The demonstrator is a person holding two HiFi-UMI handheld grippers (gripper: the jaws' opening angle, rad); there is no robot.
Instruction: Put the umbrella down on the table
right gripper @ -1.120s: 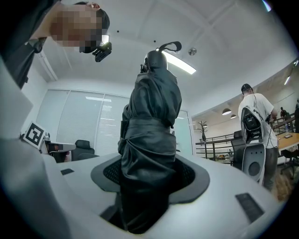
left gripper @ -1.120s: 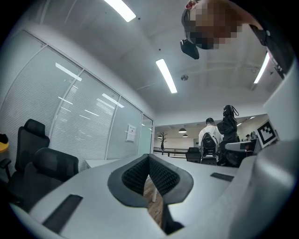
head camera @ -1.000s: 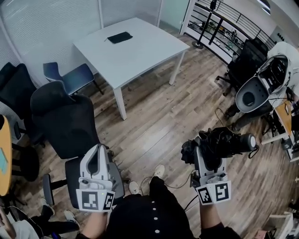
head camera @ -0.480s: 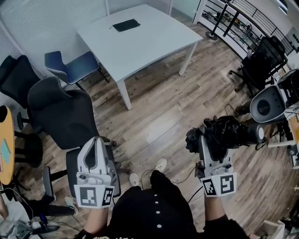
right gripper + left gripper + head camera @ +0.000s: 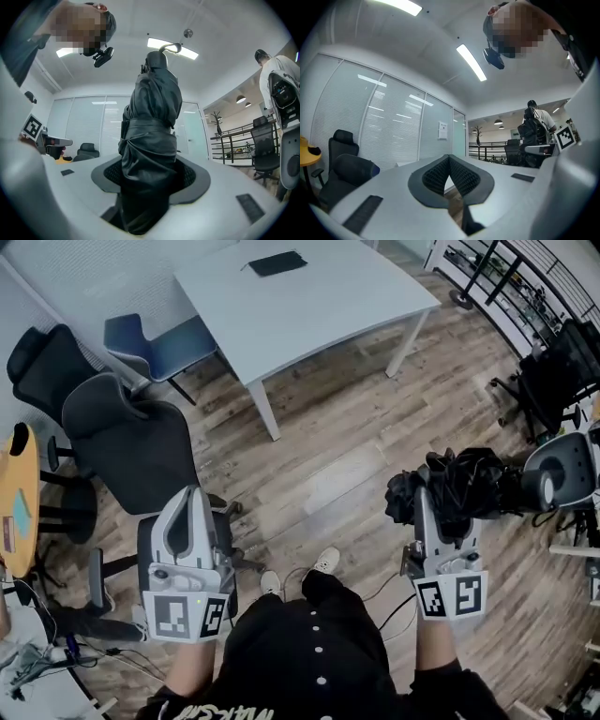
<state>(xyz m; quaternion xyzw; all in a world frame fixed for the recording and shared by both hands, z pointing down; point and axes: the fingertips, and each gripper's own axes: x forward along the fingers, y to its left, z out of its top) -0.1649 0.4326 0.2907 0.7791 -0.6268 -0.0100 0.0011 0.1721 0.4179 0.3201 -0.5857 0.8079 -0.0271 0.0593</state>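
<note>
Two grippers point level: right gripper [image 5: 429, 505] jaws grip umbrella [image 5: 465, 486], left gripper [image 5: 190, 495] jaws closed

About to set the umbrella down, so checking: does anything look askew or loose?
Nothing is spilled or broken. The folded black umbrella sits clamped in the right gripper, its fabric loosely bunched and bulging out on both sides.

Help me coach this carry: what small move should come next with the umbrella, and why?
Probably carry the umbrella forward to the table. The right gripper is clamped on the folded umbrella above the wooden floor, and the table stands further ahead. Lowering now would likely miss it.
</note>
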